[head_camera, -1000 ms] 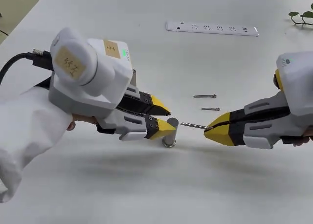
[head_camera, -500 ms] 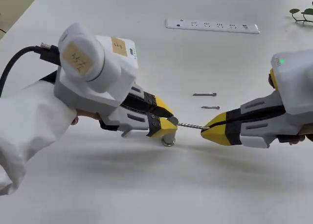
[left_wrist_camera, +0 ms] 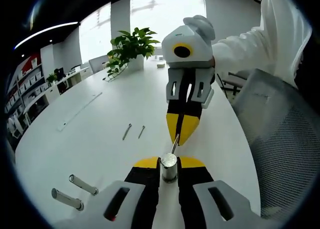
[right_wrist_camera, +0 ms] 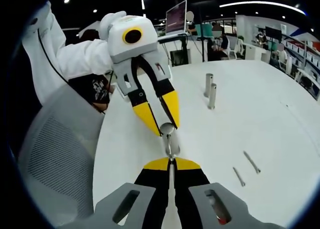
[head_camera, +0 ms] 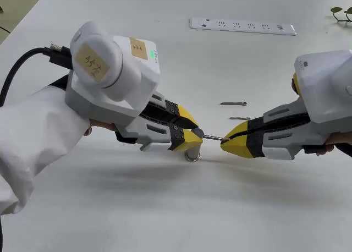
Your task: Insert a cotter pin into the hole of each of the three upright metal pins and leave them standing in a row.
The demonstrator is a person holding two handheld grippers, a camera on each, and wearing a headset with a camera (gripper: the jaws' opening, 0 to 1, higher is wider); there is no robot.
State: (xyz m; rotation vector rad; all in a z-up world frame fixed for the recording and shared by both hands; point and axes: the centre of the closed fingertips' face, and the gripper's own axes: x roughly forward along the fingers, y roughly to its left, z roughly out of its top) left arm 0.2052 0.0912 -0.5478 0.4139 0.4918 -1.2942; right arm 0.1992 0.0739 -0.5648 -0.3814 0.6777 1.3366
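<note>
Head view, and here's the heart of it: the metal pin (head_camera: 191,153) stands upright on the tabletop (head_camera: 165,213) with its foot planted and its top pinched in the left tongs (head_camera: 198,132), which are clenched around it, one jaw to each side. That grip looks like a brace, so the pin can't tip or spin when something pushes on it from the side. And something is pushing: the cotter pin (head_camera: 214,137) lies level between the two tools, its far end gripped tight in the closed right tongs (head_camera: 224,143), its free tip right at the upper part of the metal pin. Held by the tail like that, the whole length is free to slide through the hole. Whether the tip has actually entered the hole, the pictures don't settle; the yellow jaw covers that spot. In the right gripper view the cotter pin runs straight up the middle from the jaws to the pin, so the line-up looks good, and my read is that the next move is a gentle, straight push with no wobble. Just behind the action, two spare cotter pins (head_camera: 233,103) lie flat on the tabletop, near at hand for the next rounds. Off to the side in the right gripper view, a second metal pin (right_wrist_camera: 208,84) and a third metal pin (right_wrist_camera: 213,96) stand close together, upright, waiting. So this reads as the first of three insertions. A power strip (head_camera: 242,26) lies well apart at the far edge.
</note>
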